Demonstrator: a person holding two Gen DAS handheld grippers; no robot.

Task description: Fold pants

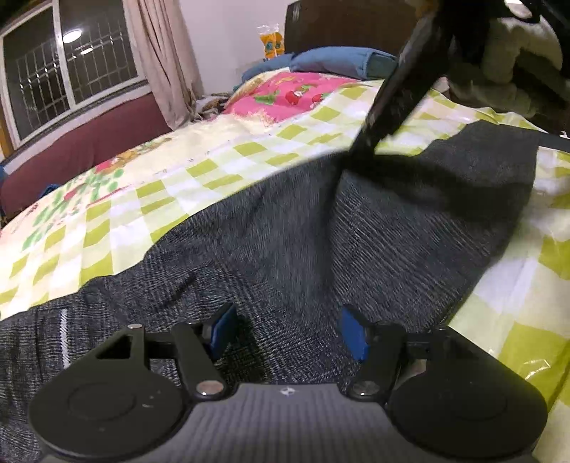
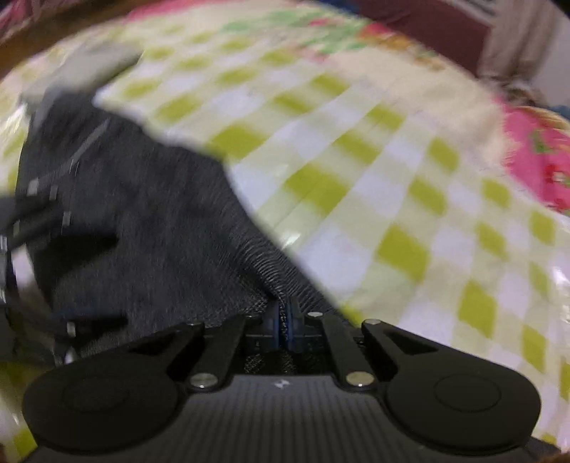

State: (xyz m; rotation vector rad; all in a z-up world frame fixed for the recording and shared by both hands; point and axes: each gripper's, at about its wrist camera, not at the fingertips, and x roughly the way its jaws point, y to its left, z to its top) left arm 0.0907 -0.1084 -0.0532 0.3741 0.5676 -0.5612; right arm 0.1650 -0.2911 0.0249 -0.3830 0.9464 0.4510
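Dark grey woven pants lie spread on a bed with a green and white checked cover. My left gripper is open, its blue pads apart just above the cloth. My right gripper reaches down to the far part of the pants in the left wrist view. In the right wrist view my right gripper is shut on an edge of the pants, with cloth pinched between the blue pads. The left gripper shows blurred at the left edge there.
A pink patterned patch and blue pillows lie at the bed's far end by a dark headboard. A window, curtain and maroon wall are on the left. Bedding is piled at the right.
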